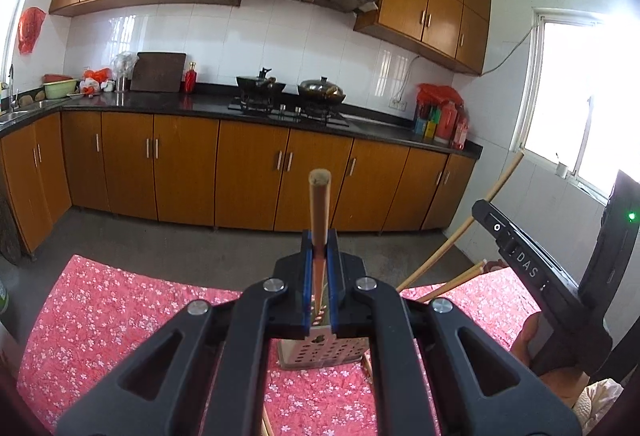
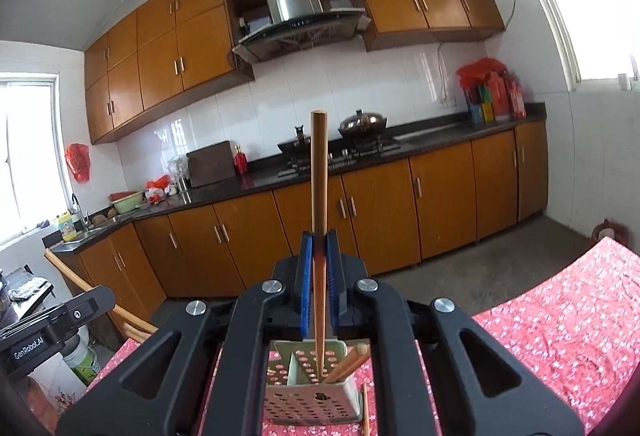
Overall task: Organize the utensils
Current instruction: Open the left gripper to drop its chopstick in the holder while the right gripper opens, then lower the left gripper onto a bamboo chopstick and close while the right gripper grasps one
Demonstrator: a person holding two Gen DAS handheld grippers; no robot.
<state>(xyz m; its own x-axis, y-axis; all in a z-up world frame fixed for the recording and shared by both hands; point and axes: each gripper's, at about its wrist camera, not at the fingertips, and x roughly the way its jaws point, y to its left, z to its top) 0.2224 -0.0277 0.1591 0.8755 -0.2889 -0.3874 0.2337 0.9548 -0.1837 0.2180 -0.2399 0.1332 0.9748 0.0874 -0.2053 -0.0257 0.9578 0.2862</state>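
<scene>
In the left wrist view my left gripper (image 1: 319,236) is shut on an upright wooden chopstick (image 1: 319,203). Its lower end hangs over a perforated utensil holder (image 1: 320,354) on the red floral tablecloth (image 1: 120,316). In the right wrist view my right gripper (image 2: 319,240) is shut on another upright chopstick (image 2: 319,175); that one's tip reaches down into the pale green holder (image 2: 308,402). A further chopstick (image 2: 349,363) leans inside the holder. A loose chopstick (image 2: 365,414) lies on the cloth (image 2: 560,316) just right of it. The right gripper's body (image 1: 520,256) shows at the right of the left view.
Beyond the table's far edge lie a grey floor and a run of orange cabinets (image 1: 248,175). The black counter carries a stove with two woks (image 1: 320,89). A wooden chair back (image 2: 96,292) and a white bucket (image 2: 82,360) stand left of the table.
</scene>
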